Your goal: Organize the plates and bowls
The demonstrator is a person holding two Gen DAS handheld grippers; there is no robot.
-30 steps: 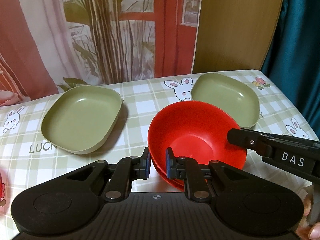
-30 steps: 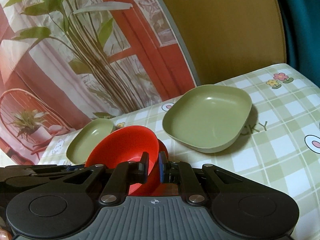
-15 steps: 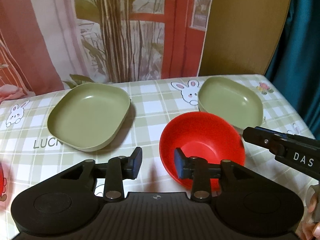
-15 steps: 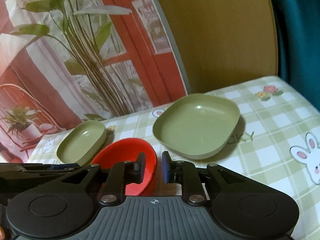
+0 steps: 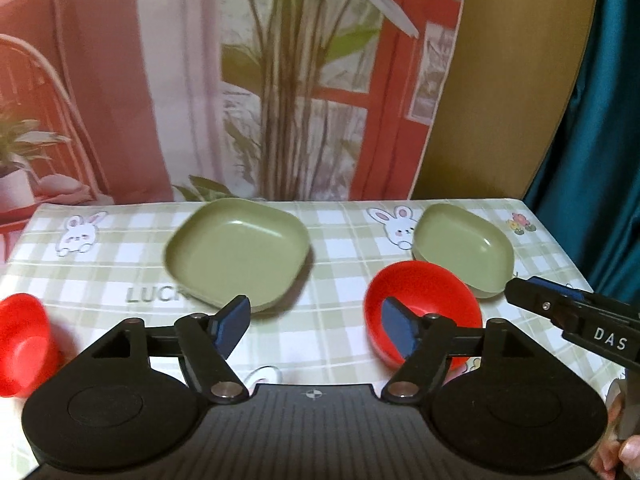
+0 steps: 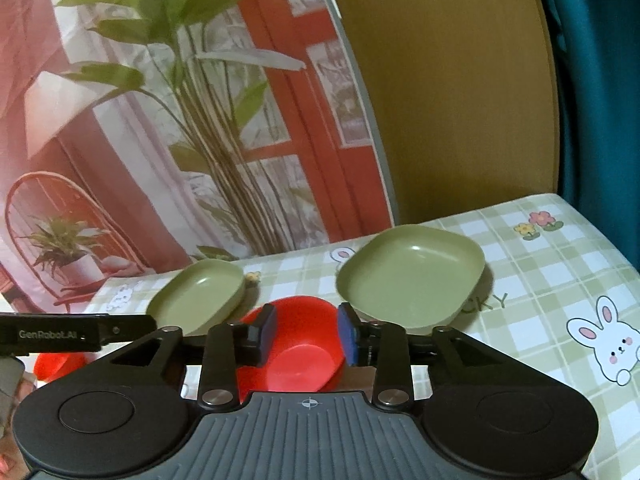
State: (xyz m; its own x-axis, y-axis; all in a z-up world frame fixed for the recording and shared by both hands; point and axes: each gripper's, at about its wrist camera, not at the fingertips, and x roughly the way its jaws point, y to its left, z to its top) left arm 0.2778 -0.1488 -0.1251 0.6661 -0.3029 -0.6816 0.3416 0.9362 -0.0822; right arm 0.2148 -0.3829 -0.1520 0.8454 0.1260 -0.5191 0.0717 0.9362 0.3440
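Observation:
A red bowl (image 5: pixel 420 304) sits on the checked tablecloth, right of centre; it also shows in the right wrist view (image 6: pixel 304 344). A second red bowl (image 5: pixel 20 344) sits at the left edge and shows in the right wrist view (image 6: pixel 60 364). Two green square plates rest behind: one at centre (image 5: pixel 240 248), one at the right (image 5: pixel 464 248); in the right wrist view they lie at left (image 6: pixel 200 296) and right (image 6: pixel 412 276). My left gripper (image 5: pixel 316 326) is wide open and empty, pulled back. My right gripper (image 6: pixel 306 334) is open, with the red bowl between and beyond its fingers.
The table (image 5: pixel 344 240) has a green checked cloth with rabbit prints. A printed backdrop of a plant and red window stands along the far edge. A wooden panel (image 6: pixel 460 100) and teal curtain (image 5: pixel 608 120) stand at the right. The table's right edge lies close to the right plate.
My left gripper opened, let go of the red bowl and drew back and up. My right gripper opened too and backed off the bowl. The left red bowl came into view.

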